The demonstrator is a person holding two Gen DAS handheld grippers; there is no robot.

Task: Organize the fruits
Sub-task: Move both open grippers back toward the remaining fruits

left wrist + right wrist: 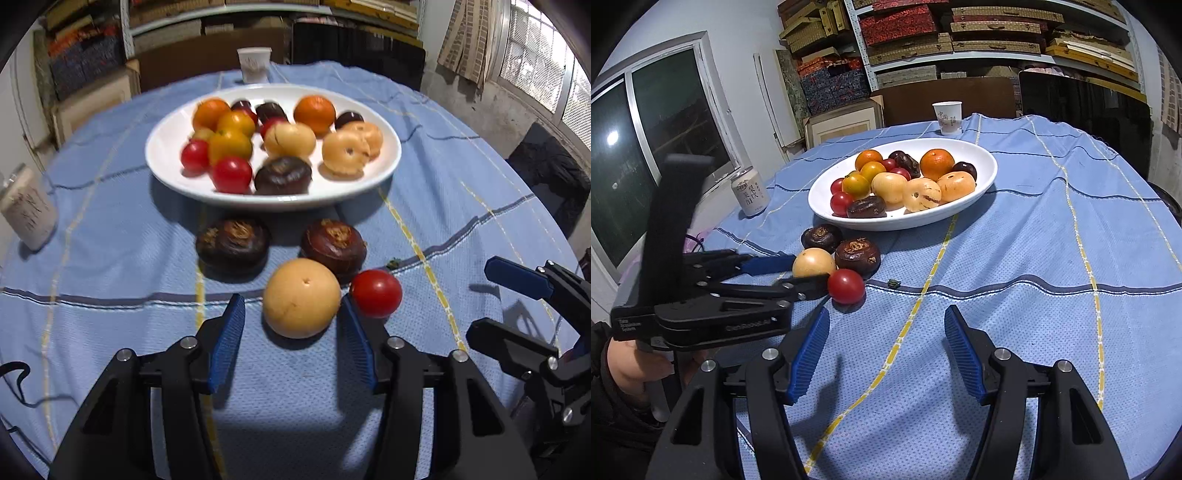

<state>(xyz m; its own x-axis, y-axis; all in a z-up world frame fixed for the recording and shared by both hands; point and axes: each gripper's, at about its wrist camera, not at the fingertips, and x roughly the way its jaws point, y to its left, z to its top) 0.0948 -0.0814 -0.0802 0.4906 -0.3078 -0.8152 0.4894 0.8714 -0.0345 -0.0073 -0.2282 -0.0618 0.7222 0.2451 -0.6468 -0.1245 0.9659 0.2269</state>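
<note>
A tan round fruit [301, 297] lies on the blue cloth between the pads of my left gripper [291, 300]. The right pad is at its side and a gap shows on the left, so the jaws stand open around it. A red tomato [376, 293] sits just right of that pad. Two dark brown fruits [232, 242] [334, 243] lie behind, in front of the white plate [162, 147], which holds several oranges, tomatoes, tan and dark fruits. My right gripper [887, 313] hovers open over bare cloth, to the right of the tomato [846, 286].
A paper cup [254, 64] stands behind the plate at the table's far edge. A drink can [750, 195] stands at the left edge. A small green scrap [894, 283] lies on the cloth. A hand [628, 362] holds the left gripper. Shelves of boxes line the back wall.
</note>
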